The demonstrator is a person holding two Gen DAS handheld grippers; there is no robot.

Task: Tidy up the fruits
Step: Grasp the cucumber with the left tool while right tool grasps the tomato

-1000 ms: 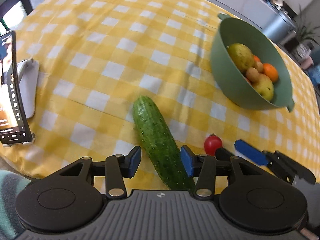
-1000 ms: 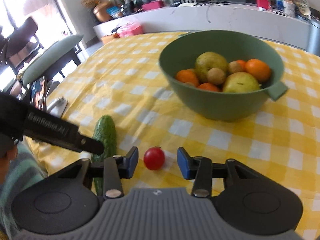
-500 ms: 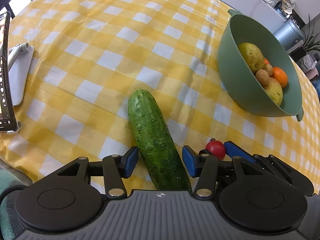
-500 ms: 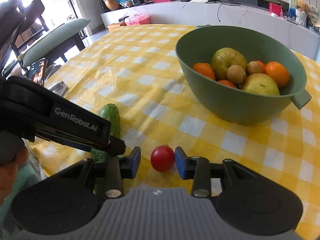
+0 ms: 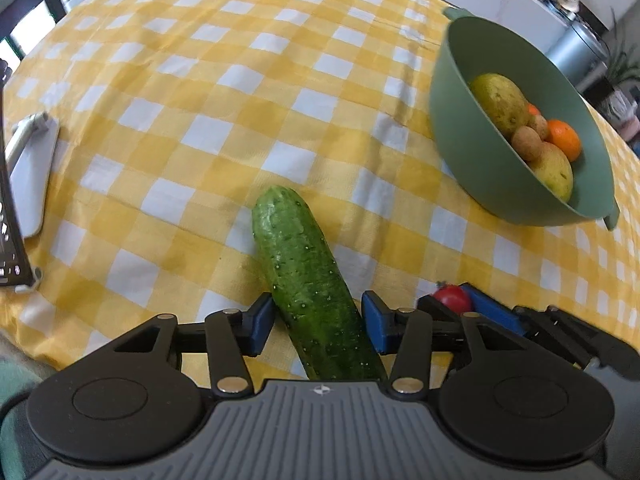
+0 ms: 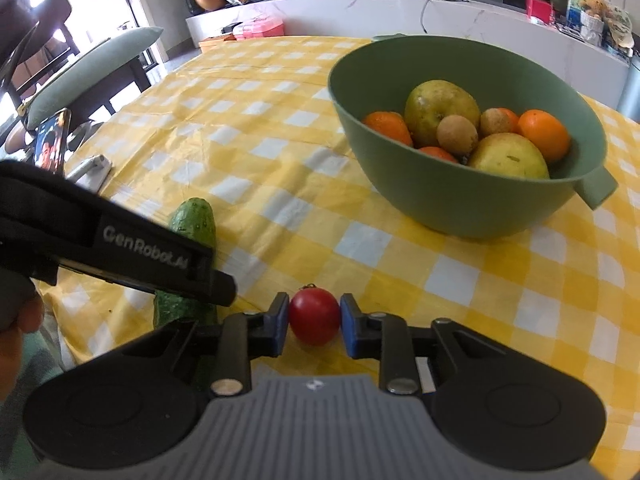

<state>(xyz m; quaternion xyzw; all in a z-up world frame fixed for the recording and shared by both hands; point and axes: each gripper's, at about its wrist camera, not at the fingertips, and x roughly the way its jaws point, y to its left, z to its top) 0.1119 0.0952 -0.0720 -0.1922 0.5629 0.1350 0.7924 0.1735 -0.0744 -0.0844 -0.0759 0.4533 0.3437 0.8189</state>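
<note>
A green cucumber [image 5: 308, 280] lies on the yellow checked tablecloth between the blue pads of my left gripper [image 5: 318, 320]; the jaws stand a little wider than it, with a gap on the right. The cucumber also shows in the right wrist view [image 6: 192, 220]. My right gripper [image 6: 314, 326] has its pads against both sides of a small red tomato [image 6: 314, 316] that rests on the cloth. The tomato also shows in the left wrist view [image 5: 452, 300]. A green bowl [image 6: 452, 200] holds pears, oranges and small brown fruits.
A phone [image 5: 10, 240] on a white stand [image 5: 32, 176] is at the table's left edge. A chair with a green cushion [image 6: 92, 64] stands beyond the table. The left gripper's body [image 6: 120, 248] crosses the right wrist view just above the cucumber.
My right gripper has moved forward and narrowed from open around the tomato to pads touching it. My left gripper has slid further along the cucumber and narrowed slightly.
</note>
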